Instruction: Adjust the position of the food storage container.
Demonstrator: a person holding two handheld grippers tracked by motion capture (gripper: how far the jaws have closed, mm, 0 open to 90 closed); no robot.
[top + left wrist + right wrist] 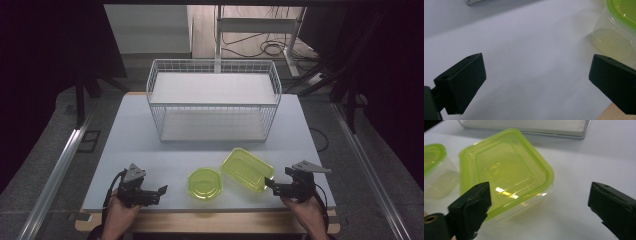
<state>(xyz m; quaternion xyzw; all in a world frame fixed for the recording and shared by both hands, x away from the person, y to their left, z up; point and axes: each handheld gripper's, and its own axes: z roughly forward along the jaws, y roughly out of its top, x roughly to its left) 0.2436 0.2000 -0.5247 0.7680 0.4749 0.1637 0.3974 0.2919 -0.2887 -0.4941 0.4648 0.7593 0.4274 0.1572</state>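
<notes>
The right gripper [270, 184] is spread wide with nothing between its jaws, just right of the rectangular green-lidded container [247, 169]. The left gripper [161, 191], also spread and empty, sits left of the octagonal container [204, 184] near the table [130, 145] front edge. Closing on the slick lid's corner could, I judge, slide the container against its neighbour rather than grip it.

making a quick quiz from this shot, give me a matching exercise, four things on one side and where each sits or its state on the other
Things:
1. wire basket
2. octagonal container
3. rectangular container
4. left gripper

Places or states:
A. near edge of the table, left of the other green-lidded box
B. jaws open, nothing between them
C. far side of the table
D. just in front of the right gripper

Pairs: 1-C, 2-A, 3-D, 4-B
</notes>
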